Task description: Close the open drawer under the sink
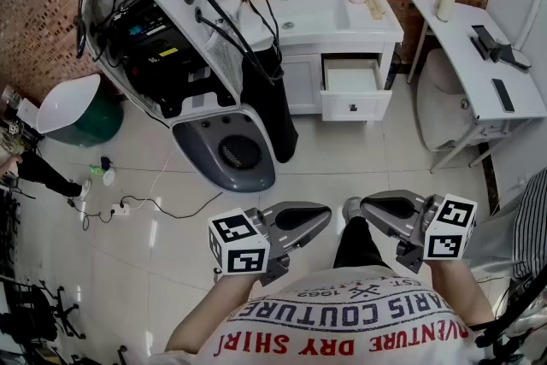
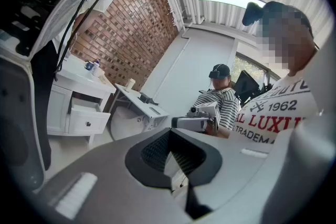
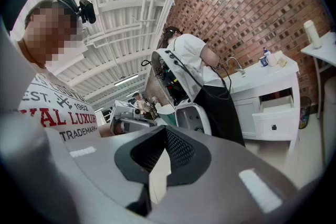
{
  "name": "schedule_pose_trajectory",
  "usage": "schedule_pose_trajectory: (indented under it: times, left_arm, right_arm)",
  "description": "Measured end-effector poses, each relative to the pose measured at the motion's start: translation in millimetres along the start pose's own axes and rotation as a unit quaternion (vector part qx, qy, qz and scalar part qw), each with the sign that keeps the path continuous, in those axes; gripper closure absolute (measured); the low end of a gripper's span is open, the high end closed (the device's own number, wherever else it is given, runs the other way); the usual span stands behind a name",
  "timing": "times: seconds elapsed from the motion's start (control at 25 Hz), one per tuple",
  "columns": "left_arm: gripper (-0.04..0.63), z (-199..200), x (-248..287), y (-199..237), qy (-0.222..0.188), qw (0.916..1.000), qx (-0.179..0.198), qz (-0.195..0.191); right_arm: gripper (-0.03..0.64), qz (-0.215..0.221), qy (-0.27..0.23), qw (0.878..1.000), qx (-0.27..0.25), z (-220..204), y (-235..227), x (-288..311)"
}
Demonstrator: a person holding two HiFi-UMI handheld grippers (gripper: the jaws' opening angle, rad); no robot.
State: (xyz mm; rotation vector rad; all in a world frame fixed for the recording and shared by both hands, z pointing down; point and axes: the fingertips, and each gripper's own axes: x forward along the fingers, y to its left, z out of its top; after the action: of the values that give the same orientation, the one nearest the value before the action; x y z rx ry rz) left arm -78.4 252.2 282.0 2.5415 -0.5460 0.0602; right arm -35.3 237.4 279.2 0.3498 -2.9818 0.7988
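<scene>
White wooden drawer (image 1: 352, 105) stood pulled out at the right end of the white sink cabinet (image 1: 301, 83), well apart from the left claw (image 1: 318, 220) and right claw (image 1: 366, 208), both pinched together and empty. The approach looked not yet begun; the next move called for walking over and pushing its front.

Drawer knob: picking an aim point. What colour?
The knob is black, on the white drawer front; head view shows it best.
</scene>
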Motion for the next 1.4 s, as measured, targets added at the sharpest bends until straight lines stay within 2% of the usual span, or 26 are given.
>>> schedule_pose_trajectory:
  times: [0.2,0.44,0.68,0.8,0.92,1.12,1.4]
  left_arm:
    - [0.612,23,40,58,0.006,0.9999,-0.011,0.004]
    - [0.612,54,112,150,0.024,0.9992,-0.030,0.010]
    - [0.612,74,175,234,0.049,0.9962,-0.070,0.014]
    - [0.612,82,198,268,0.053,0.9948,-0.085,0.017]
    - [0.612,83,210,288,0.060,0.9924,-0.105,0.024]
    - [0.612,77,215,308,0.071,0.9901,-0.117,0.029]
    - [0.612,60,217,329,0.090,0.9844,-0.145,0.043]
  right_arm:
    - [0.609,-0.018,-0.003,1.000,0.018,23,-79,0]
    - [0.609,-0.041,0.001,0.999,0.034,54,-201,0]
    - [0.609,-0.072,0.018,0.995,0.065,70,-317,7]
    - [0.611,-0.079,0.028,0.993,0.078,71,-360,13]
    - [0.609,-0.090,0.043,0.991,0.093,58,-388,13]
    - [0.611,-0.146,0.064,0.983,0.096,17,-450,15]
    - [0.611,-0.241,0.085,0.956,0.142,-48,-541,9]
